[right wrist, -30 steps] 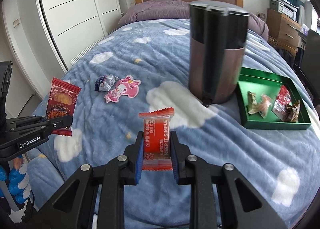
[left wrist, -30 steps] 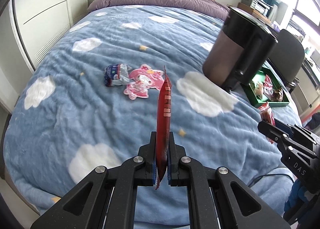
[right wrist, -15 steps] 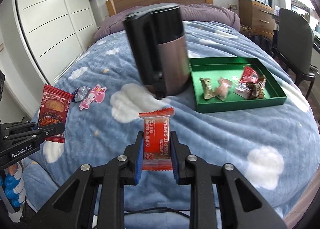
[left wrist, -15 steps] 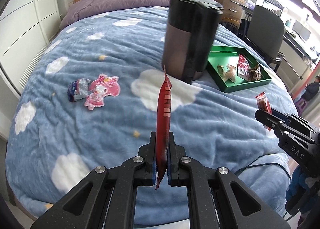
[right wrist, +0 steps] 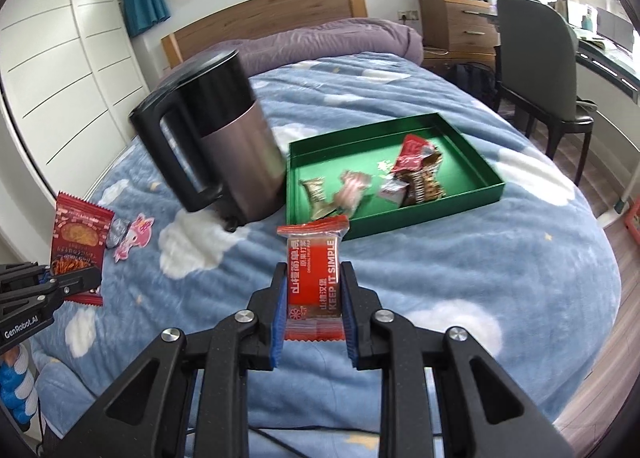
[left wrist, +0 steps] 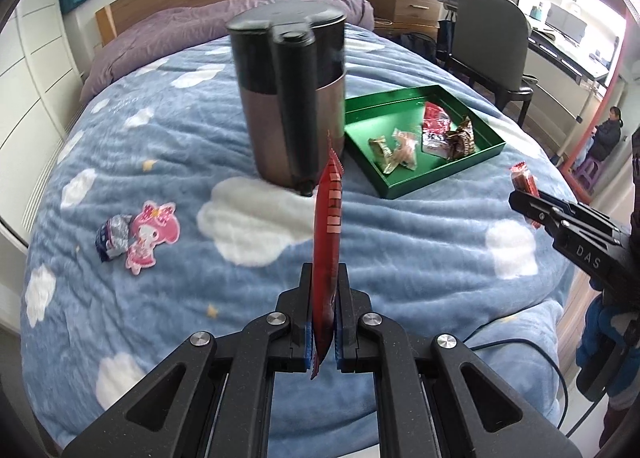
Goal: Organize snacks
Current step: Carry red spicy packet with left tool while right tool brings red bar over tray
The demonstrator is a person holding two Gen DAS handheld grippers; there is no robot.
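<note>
In the left wrist view, the left gripper (left wrist: 323,314) was clamped tight on a dark red snack packet (left wrist: 328,234), seen edge-on and held upright above the blue cloud-print blanket (left wrist: 400,250); no print on it could be read from this angle. Taking the dark kettle (left wrist: 290,97) as the landmark, the green tray (left wrist: 436,177) lay just to its right, holding several wrapped snacks (left wrist: 424,137), while a pink cartoon-character packet (left wrist: 152,234) and a small blue-and-silver wrapper (left wrist: 112,236) touching it lay well to the kettle's lower left. Far to the kettle's right, the right gripper (left wrist: 524,201) came in from the frame edge, its body marked "DAS", pinching an orange-red snack bar (left wrist: 525,177). In the right wrist view, the right gripper (right wrist: 314,306) was closed to the width of that snack bar (right wrist: 314,278), whose wrapper read "KEEP IT SIMPLE" and "ORIGINAL FRUIT BAR" beside Chinese characters. The bar was held in the air below and in front of the kettle (right wrist: 224,141), with the tray (right wrist: 440,213) just right of the kettle. To the kettle's lower left, the left gripper (right wrist: 86,282), labelled "GenRobot.AI", held the red packet (right wrist: 78,242) face-on, showing a picture of a round golden snack and small print too fine to read, with the pink packet (right wrist: 134,236) just beyond it.
</note>
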